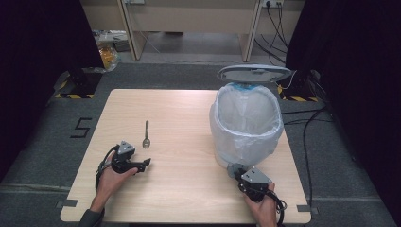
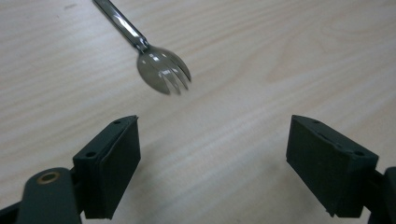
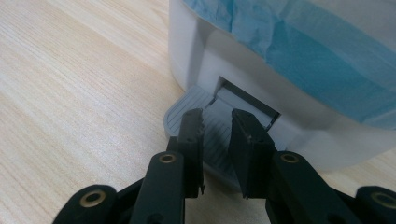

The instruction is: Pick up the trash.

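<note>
Right claw (image 3: 217, 154), jaws nearly together, presses grey pedal (image 3: 205, 128) of white lidded bin (image 1: 246, 125), lid up; left claw (image 2: 215, 163), jaws apart, faces ungrasped metal spork (image 2: 161, 70) at 11 o'clock on tabletop (image 1: 189, 189).

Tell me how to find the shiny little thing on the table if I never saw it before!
Start at the big white bin with its lid up, on the table's right side. Look across the bare wood to the left, just beyond the left gripper. There lies a metal spork, slim handle pointing away; it is the only silver thing there, with a spoon bowl cut into short prongs.
</note>
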